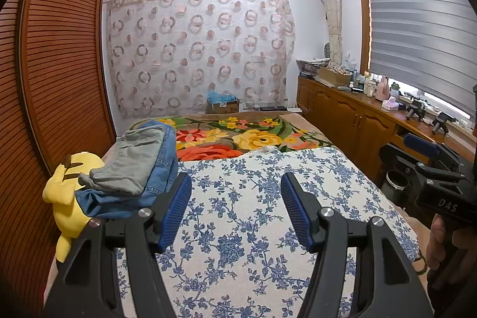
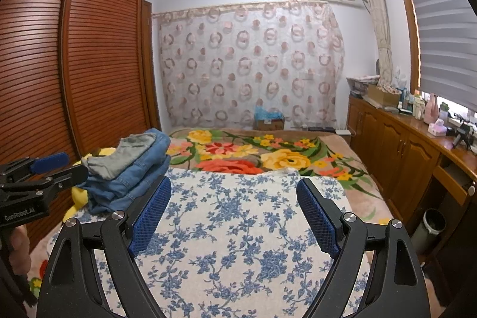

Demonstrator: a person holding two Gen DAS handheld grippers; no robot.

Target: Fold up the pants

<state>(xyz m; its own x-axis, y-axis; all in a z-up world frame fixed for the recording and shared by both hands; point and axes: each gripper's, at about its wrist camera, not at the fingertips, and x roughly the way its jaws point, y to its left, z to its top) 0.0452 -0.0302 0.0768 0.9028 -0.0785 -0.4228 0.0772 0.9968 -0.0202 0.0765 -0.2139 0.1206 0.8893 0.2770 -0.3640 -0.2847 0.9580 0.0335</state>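
Observation:
A stack of folded pants lies at the left side of the bed: grey pants [image 1: 134,157] on top of blue jeans [image 1: 161,181]. The stack also shows in the right wrist view, grey pants [image 2: 119,157] on blue jeans [image 2: 140,178]. My left gripper [image 1: 235,207] is open and empty above the blue-flowered white cloth [image 1: 253,213], just right of the stack. My right gripper [image 2: 234,213] is open and empty above the same cloth [image 2: 238,228]. Each gripper shows at the edge of the other's view: the right gripper [image 1: 429,157], the left gripper [image 2: 44,169].
A yellow plush toy [image 1: 68,198] lies under and left of the stack. A flowered blanket [image 1: 256,139] covers the far half of the bed. A slatted wooden wardrobe [image 1: 53,64] stands on the left, wooden cabinets [image 1: 351,118] with bottles on the right, a bin [image 2: 429,231] beside the bed.

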